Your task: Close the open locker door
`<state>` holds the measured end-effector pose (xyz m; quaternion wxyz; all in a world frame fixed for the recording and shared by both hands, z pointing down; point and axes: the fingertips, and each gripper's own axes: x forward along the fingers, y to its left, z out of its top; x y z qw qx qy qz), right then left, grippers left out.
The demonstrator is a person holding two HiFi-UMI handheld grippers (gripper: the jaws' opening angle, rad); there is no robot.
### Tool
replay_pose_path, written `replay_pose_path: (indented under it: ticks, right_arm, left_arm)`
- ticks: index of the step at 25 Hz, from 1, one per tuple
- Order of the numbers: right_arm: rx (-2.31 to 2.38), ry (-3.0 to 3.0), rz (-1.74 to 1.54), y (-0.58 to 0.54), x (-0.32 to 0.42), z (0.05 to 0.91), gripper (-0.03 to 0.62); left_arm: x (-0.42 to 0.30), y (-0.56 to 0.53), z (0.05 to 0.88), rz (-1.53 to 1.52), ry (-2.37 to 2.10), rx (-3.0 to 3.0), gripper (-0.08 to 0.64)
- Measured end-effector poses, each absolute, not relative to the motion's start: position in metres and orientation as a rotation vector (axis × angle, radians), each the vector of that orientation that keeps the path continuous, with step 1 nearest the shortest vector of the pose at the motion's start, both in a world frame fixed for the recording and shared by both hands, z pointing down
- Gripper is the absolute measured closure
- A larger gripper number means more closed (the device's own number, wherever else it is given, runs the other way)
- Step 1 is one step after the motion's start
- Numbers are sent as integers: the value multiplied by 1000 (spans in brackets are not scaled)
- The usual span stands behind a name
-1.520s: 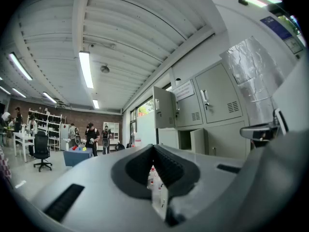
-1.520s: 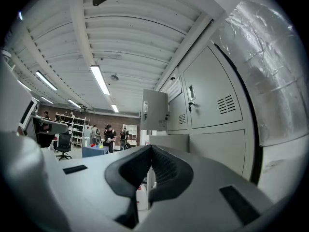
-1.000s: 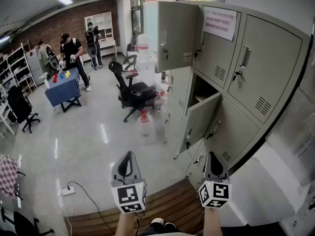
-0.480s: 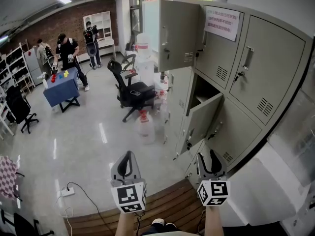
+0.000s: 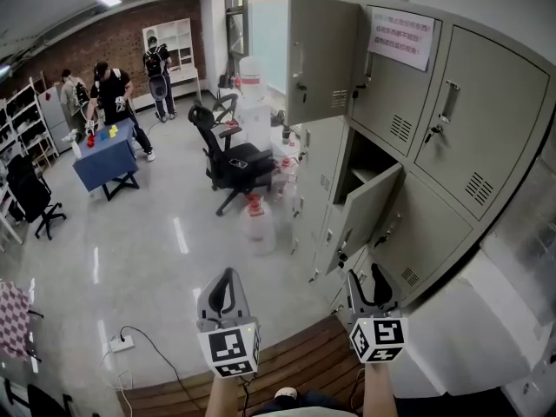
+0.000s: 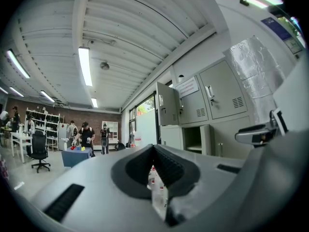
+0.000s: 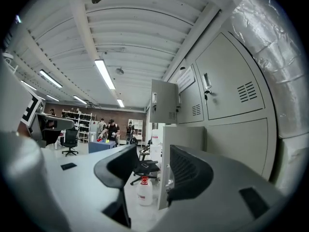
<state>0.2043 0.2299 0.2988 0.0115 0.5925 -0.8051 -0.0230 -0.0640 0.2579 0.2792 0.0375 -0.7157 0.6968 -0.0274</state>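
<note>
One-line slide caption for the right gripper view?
Right hand-held gripper, empty jaws just opening, faces the open locker door edge-on.

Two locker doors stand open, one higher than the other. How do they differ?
The upper open door sits in the top row, beside the paper notice; the lower open door sits one row down. The lower open door leaves its dark compartment showing; the upper open door hides its own from the head view. Both are grey metal with a handle near the free edge, swung out toward the room.
</note>
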Motion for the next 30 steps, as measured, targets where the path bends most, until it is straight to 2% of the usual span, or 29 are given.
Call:
replay_pose_path:
  ticks: [21, 30]
  right_arm:
    - [1844, -2511, 4, 176, 195, 334, 383]
    - [1830, -2513, 36, 124, 193, 379, 383]
  left_arm:
    - [-86, 219, 305, -107, 2182, -2171, 558]
    - [-89, 173, 345, -124, 2201, -2156, 558]
